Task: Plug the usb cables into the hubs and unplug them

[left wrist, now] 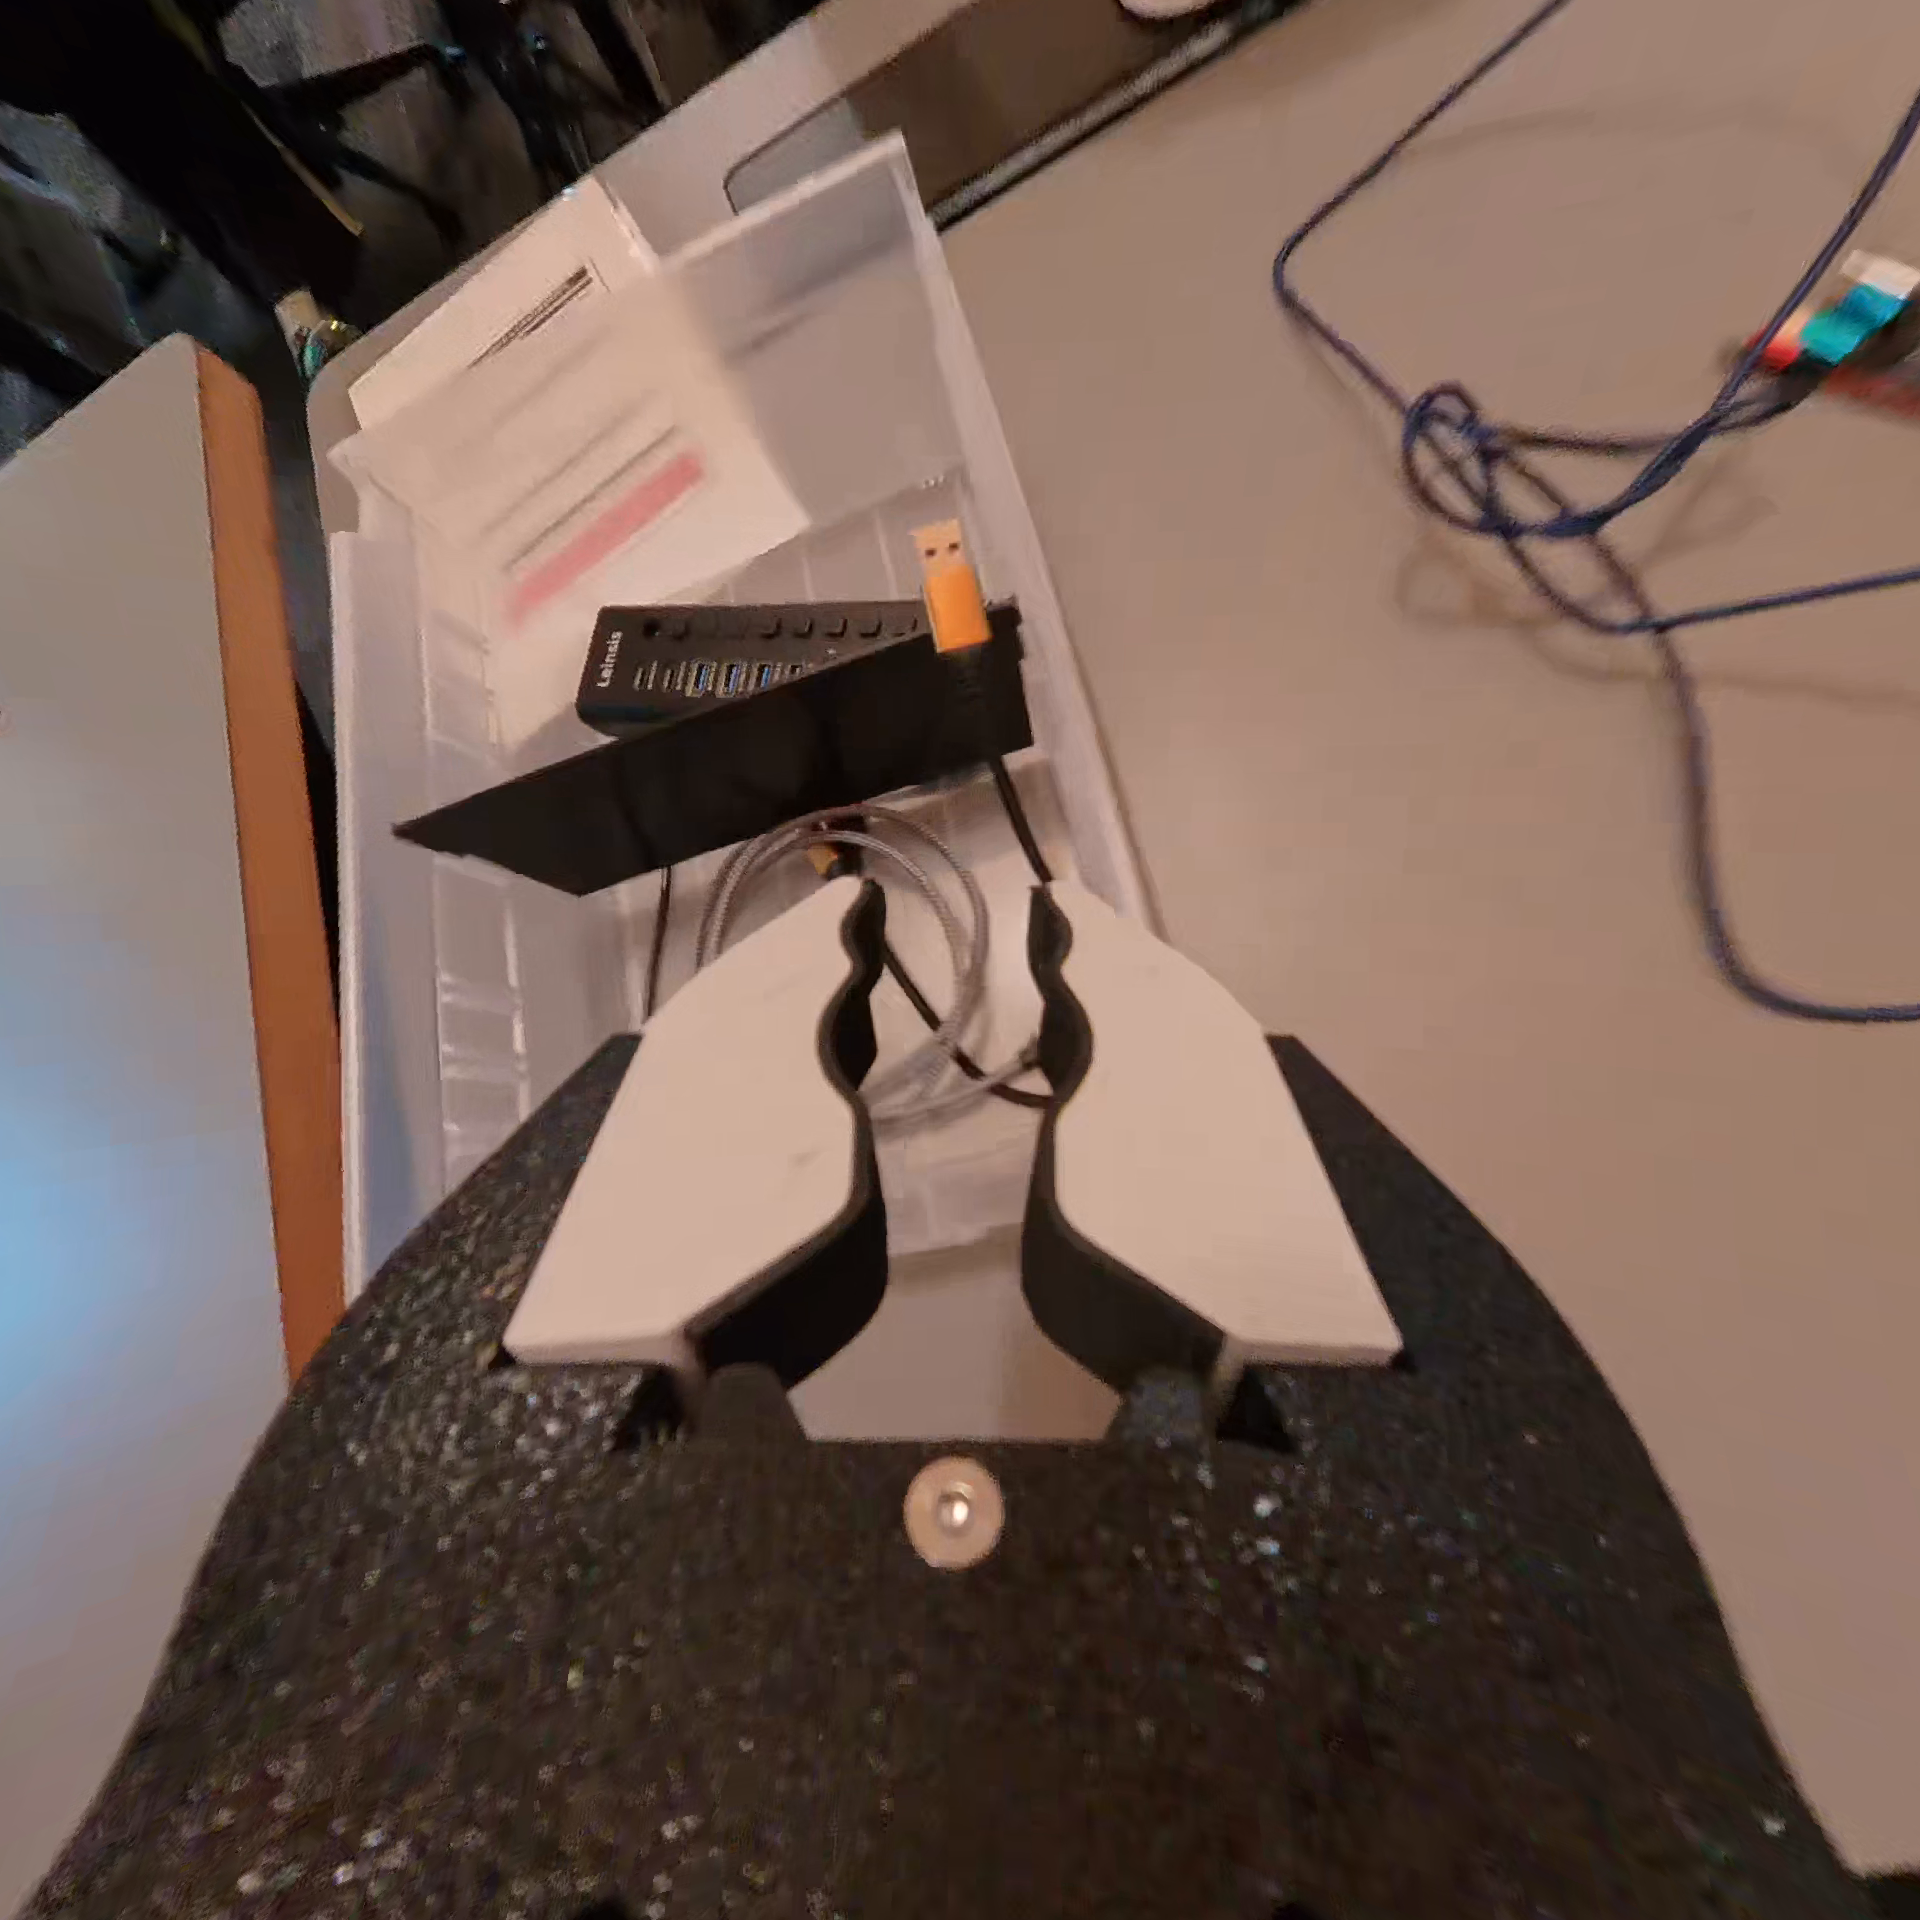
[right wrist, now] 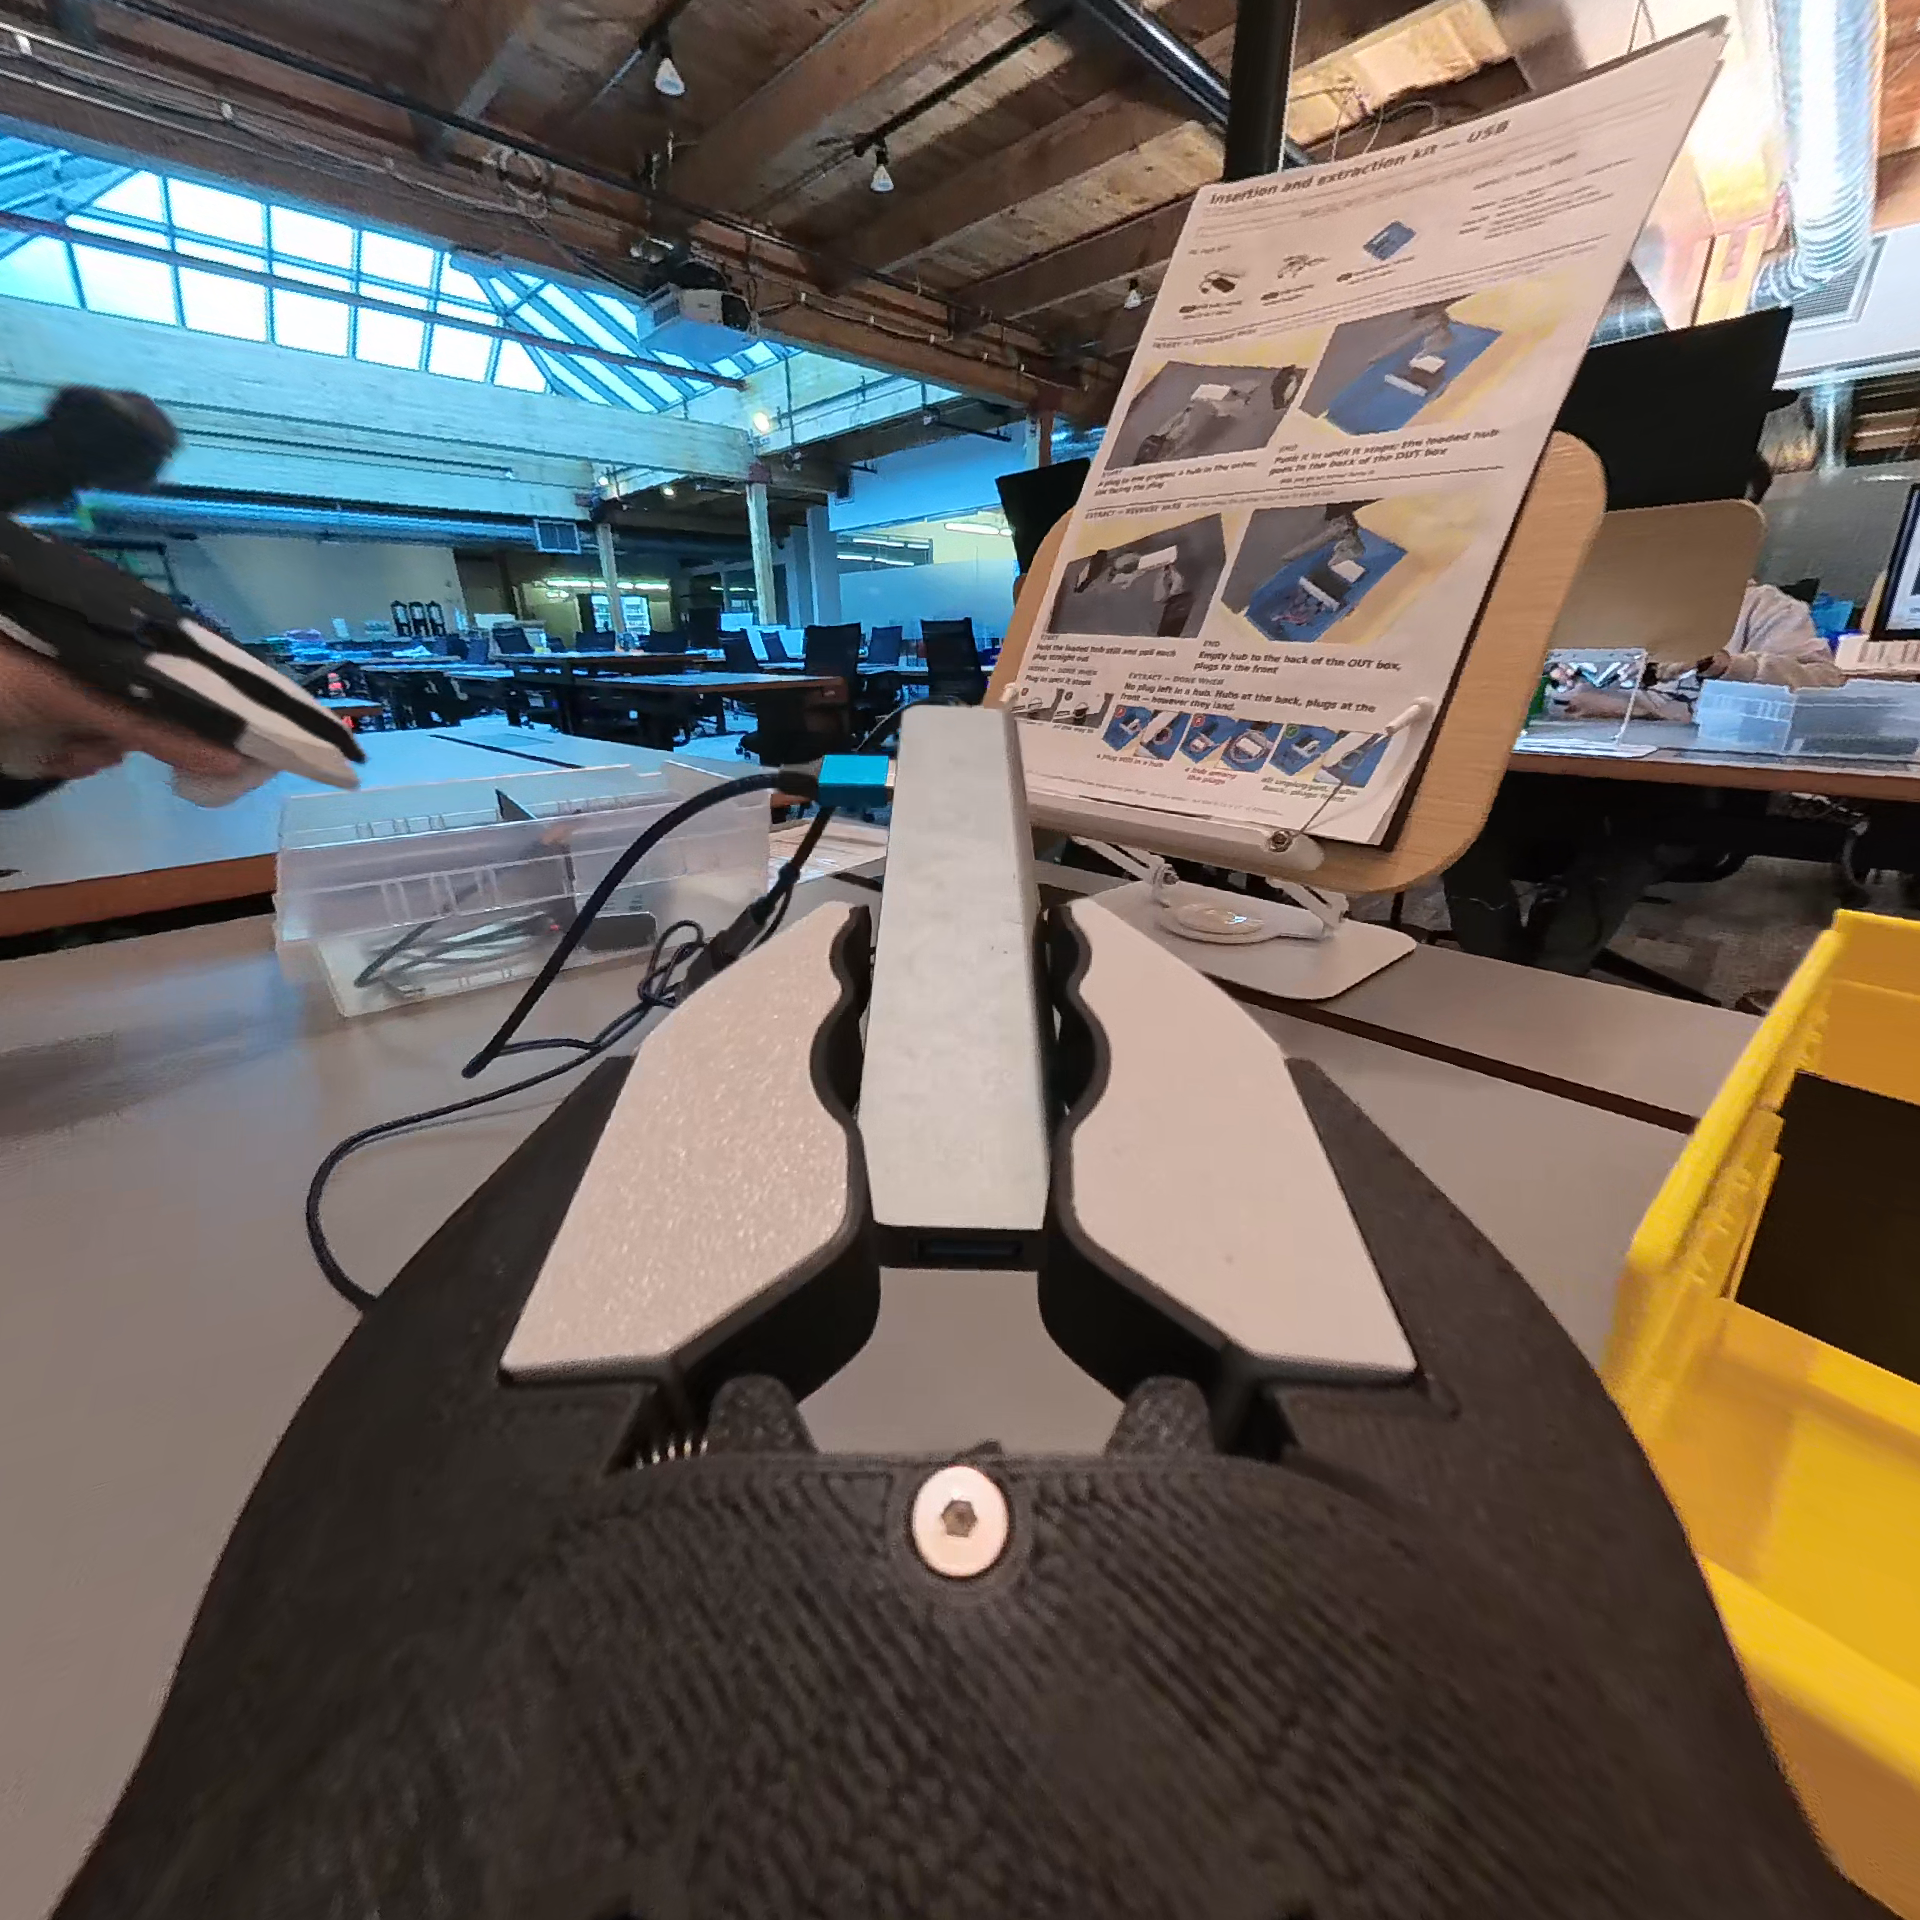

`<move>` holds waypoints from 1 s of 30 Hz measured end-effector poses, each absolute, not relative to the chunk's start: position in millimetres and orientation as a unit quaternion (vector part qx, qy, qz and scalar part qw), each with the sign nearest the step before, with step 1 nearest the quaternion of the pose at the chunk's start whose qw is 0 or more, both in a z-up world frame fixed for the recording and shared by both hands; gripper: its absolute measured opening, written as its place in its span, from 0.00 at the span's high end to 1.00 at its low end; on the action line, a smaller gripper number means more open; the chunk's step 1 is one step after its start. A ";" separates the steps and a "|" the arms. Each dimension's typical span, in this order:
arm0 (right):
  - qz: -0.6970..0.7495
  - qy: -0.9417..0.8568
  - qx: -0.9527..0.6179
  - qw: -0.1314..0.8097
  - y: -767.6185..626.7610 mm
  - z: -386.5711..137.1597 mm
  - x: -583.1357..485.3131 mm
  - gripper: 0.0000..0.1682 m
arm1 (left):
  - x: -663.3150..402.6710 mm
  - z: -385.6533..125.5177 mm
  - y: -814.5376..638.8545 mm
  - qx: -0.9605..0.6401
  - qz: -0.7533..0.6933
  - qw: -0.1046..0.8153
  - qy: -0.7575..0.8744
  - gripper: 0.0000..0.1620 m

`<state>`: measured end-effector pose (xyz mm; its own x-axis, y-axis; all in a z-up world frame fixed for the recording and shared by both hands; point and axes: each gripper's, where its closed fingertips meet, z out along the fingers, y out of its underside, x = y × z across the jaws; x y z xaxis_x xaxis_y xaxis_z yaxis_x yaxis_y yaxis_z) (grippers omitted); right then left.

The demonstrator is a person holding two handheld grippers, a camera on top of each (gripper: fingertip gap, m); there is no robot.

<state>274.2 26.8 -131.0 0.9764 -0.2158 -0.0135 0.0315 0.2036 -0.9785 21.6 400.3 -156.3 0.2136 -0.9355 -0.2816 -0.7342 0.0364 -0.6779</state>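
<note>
Right tongs (right wrist: 956, 1039) are clamped on grey hub (right wrist: 956, 987), teal plug (right wrist: 854, 779) seated. Left tongs (left wrist: 951, 935) are spread, empty, over bin (left wrist: 1049, 644) holding black hub (left wrist: 769, 665). Risk: hub slips if cable snags.

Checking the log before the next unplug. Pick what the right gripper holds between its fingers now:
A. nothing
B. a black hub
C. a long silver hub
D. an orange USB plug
C: the right gripper is clamped on the long silver hub, with a teal plug in its far end.
</note>
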 end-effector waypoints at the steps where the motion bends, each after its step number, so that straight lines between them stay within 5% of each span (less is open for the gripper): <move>1: -0.081 0.071 -0.627 0.771 28.0 -131.6 272.9 0.80 | 25.4 -166.4 408.3 -0.670 -0.129 0.373 0.629 0.84; 12: -0.087 0.053 -0.637 0.764 28.9 -131.2 268.8 0.80 | 78.4 -226.8 431.3 -0.665 -0.245 0.310 0.634 0.86; 14: -0.089 0.054 -0.636 0.764 27.6 -131.3 270.4 0.80 | 79.7 -230.5 428.3 -0.666 -0.253 0.296 0.637 0.96; 18: -0.090 0.060 -0.635 0.765 24.3 -131.8 274.6 0.80 | 76.7 -217.9 433.9 -0.669 -0.221 0.339 0.623 0.98; 22: -0.090 0.068 -0.631 0.767 19.6 -131.8 280.3 0.81 | 63.9 -147.6 448.4 -0.667 -0.182 0.462 0.556 0.98; 30: -0.092 0.085 -0.624 0.772 10.2 -130.6 291.2 0.81 | 22.0 104.3 377.6 -0.523 -0.206 0.706 0.431 0.98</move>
